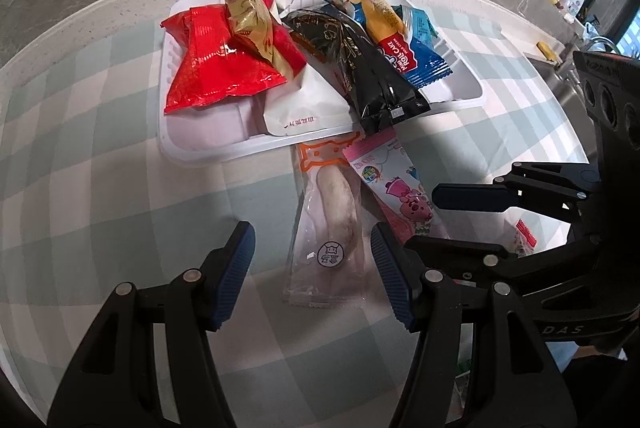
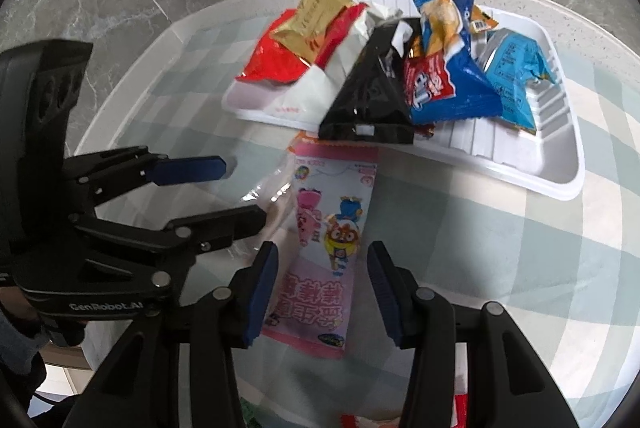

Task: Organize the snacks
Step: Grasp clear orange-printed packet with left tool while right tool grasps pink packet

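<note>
Left wrist view: two snack packs not yet in the tray, both grippers open over them.

You've got the left gripper [image 1: 312, 274] w/ jaws wide apart, holding nothing, straddling the clear sausage pack [image 1: 330, 232] that lies flat on the checked tablecloth [image 1: 100, 188] just in front of the white tray [image 1: 200, 144]. Right gripper [image 2: 322, 294] is also spread wide & empty, fingers either side of the pink cartoon pack [image 2: 332, 228], which lies beside the clear one, its far end under the black pouch [image 2: 368, 100]. Tray already holds red, gold, white, black & blue packs, piled loosely. Looks like the pick-up step for the last two. Next: lower each gripper, close across the pack's narrow width, lift clear, then drop into the tray's bare front part. Watch the black pouch overhanging the rim, it may drag.
</note>
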A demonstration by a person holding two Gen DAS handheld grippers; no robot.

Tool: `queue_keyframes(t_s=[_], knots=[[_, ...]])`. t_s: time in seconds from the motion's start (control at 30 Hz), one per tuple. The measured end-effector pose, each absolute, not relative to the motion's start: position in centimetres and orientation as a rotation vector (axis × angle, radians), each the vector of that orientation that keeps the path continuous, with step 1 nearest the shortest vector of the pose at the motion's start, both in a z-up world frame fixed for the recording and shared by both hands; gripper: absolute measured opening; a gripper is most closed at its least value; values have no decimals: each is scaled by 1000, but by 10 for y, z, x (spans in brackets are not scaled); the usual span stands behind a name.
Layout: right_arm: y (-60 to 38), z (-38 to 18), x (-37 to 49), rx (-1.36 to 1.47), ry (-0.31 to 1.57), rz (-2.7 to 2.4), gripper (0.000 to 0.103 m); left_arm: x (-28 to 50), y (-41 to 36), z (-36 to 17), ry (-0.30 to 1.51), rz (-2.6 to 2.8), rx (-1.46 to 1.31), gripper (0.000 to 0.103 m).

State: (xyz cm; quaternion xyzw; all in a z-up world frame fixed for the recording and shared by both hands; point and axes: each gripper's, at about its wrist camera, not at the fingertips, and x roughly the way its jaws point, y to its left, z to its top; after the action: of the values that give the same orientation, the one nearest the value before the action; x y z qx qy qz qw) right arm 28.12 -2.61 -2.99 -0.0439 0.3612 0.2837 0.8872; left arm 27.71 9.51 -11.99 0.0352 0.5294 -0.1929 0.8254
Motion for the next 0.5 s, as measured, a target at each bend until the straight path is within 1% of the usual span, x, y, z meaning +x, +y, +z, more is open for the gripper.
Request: queue_keyframes(t_s=[0.1, 0.17, 0.3, 0.5], knots=[[-28, -33, 283, -100, 753, 584, 45, 279, 92, -123, 1132, -417, 85, 58], [-29, -33, 282, -119, 751, 573, 37, 279, 88, -126, 1139, -423, 93, 58], [-34, -34, 282, -133, 750, 570, 33, 281, 79, -133, 1150, -428, 122, 58], [-43, -36, 279, -143, 749, 568, 32, 285, 65, -136, 1140, -430, 174, 58]])
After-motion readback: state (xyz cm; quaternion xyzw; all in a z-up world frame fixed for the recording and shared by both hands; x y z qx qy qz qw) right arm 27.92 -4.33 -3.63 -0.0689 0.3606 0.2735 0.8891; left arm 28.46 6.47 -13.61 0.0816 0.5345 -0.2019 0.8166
